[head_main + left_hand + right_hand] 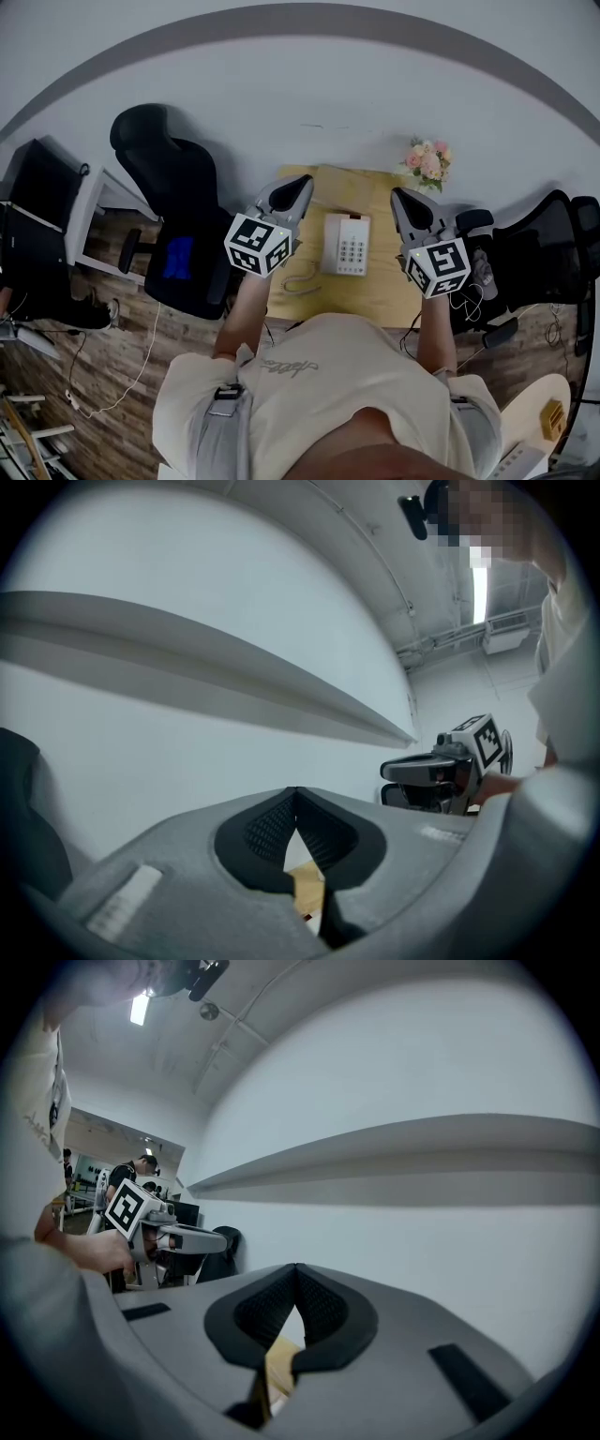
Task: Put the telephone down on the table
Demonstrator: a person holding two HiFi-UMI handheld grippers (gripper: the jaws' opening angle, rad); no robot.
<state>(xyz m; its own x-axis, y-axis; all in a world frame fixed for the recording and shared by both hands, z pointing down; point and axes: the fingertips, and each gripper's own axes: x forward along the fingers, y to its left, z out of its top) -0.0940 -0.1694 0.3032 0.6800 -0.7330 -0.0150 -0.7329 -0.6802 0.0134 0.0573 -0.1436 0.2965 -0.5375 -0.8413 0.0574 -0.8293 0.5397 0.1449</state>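
Observation:
A white telephone point(346, 244) with a keypad lies on the small wooden table point(381, 295), its coiled cord point(302, 279) trailing to the left. My left gripper point(302, 187) is held level above the table's left side, shut and empty. Right of the phone my right gripper point(400, 199) is also raised, shut with nothing in it. In the left gripper view the jaw tips point(296, 792) meet, with the right gripper point(441, 771) beyond. The right gripper view shows closed tips point(296, 1269) and the left gripper point(159, 1227) to the side.
A pink flower bouquet point(427, 163) stands at the table's far right corner. Black office chairs sit at the left point(178, 220) and the right point(539, 253). A white wall with a grey stripe point(309, 94) is right behind the table. Cables lie on the wooden floor point(112, 375).

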